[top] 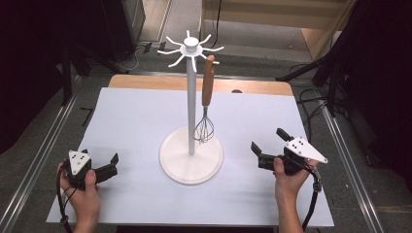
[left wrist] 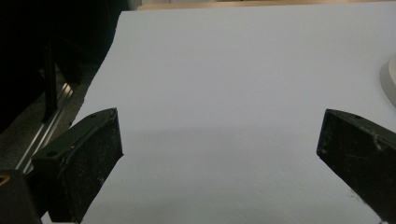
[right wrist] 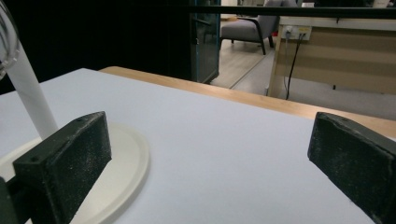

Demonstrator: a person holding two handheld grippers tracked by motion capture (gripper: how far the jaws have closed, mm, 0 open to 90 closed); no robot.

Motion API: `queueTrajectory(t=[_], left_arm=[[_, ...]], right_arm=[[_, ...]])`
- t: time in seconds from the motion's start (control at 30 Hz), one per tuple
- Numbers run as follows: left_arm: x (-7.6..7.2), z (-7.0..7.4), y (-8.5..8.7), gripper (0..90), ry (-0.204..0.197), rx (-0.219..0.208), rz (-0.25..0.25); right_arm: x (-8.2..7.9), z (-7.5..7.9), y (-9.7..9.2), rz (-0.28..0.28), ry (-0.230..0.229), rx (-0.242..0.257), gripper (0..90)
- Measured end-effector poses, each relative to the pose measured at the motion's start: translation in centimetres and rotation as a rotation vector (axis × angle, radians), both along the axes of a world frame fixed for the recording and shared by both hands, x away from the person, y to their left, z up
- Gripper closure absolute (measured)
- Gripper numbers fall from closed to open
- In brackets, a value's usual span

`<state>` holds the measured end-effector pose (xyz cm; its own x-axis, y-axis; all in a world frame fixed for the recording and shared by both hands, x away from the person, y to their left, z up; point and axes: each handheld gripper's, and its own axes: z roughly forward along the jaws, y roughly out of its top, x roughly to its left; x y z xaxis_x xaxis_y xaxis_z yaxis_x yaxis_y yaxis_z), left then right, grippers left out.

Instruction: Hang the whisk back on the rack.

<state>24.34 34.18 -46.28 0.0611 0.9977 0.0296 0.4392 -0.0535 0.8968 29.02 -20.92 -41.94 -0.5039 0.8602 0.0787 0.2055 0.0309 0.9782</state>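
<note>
Even overhead light brightens the pale lavender table sheet [top: 136, 126]; the surroundings fall dark. Soft shadows, slight blur on the near black jaws.

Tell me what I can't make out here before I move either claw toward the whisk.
- Whisk: how its handle catches the rack's hook, too small in the high view.
- Rack: in the right gripper view its top is cut off by the frame edge.
- Rack base: a sliver at the left gripper view's edge.

A white stand [top: 191, 160] holds a brown-handled, silver-wired whisk [top: 207, 92] above a pale lilac table sheet [top: 131, 126].
</note>
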Motion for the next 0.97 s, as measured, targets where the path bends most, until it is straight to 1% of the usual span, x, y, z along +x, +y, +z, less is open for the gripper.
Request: queueTrajectory(t=[0.07, 0.17, 0.2, 0.27, 0.3, 0.4, 0.5, 0.53, 0.57, 0.6, 0.67, 0.7, 0.73, 0.8, 0.9, 0.97], left_arm=[[0.0, 0.0, 0.0, 0.6, 0.0, 0.0, 0.0], [0.0, 0.0, 0.0, 0.6, 0.001, 0.001, 0.0], [0.0, 0.0, 0.0, 0.6, 0.0, 0.0, 0.0], [0.0, 0.0, 0.0, 0.6, 0.0, 0.0, 0.0], [0.0, 0.0, 0.0, 0.6, 0.0, 0.0, 0.0], [0.0, 0.0, 0.0, 0.6, 0.0, 0.001, 0.0], [0.0, 0.0, 0.0, 0.6, 0.001, 0.0, 0.0], [0.0, 0.0, 0.0, 0.6, 0.001, 0.0, 0.0], [0.0, 0.0, 0.0, 0.6, 0.001, 0.0, 0.0], [0.0, 0.0, 0.0, 0.6, 0.001, 0.0, 0.0], [0.0, 0.0, 0.0, 0.6, 0.001, -0.001, 0.0], [0.0, 0.0, 0.0, 0.6, 0.001, -0.001, 0.0], [0.0, 0.0, 0.0, 0.6, 0.002, -0.001, 0.0], [0.0, 0.0, 0.0, 0.6, 0.002, -0.001, 0.0], [0.0, 0.0, 0.0, 0.6, 0.001, 0.0, 0.0], [0.0, 0.0, 0.0, 0.6, 0.001, -0.001, 0.0]], right_arm=[[0.0, -0.7, -0.5, -0.025, 0.008, -0.019, 0.0], [-0.1, -1.1, -0.8, -0.035, 0.016, -0.026, 0.0], [-0.1, -1.6, -1.2, -0.047, 0.028, -0.025, 0.0], [-0.1, -1.8, -1.4, -0.052, 0.027, -0.03, 0.0], [-0.1, -2.3, -1.8, -0.066, 0.044, -0.033, 0.0], [-0.2, -2.7, -2.1, -0.078, 0.054, -0.032, 0.0], [-0.1, -3.3, -2.9, -0.098, 0.069, -0.035, 0.0], [-0.1, -3.7, -3.4, -0.114, 0.082, -0.042, 0.0], [-0.1, -3.7, -3.4, -0.114, 0.082, -0.042, 0.0], [-0.2, -4.1, -4.0, -0.13, 0.092, -0.041, 0.0], [-0.2, -4.3, -4.2, -0.137, 0.092, -0.046, 0.0], [-0.2, -4.6, -4.4, -0.147, 0.097, -0.055, 0.0], [-0.4, -5.2, -4.9, -0.164, 0.117, -0.063, 0.0], [-0.4, -5.4, -5.1, -0.169, 0.118, -0.063, 0.0], [-0.4, -6.2, -5.7, -0.187, 0.136, -0.036, 0.0], [-0.5, -5.9, -5.8, -0.185, 0.123, -0.022, 0.0]])
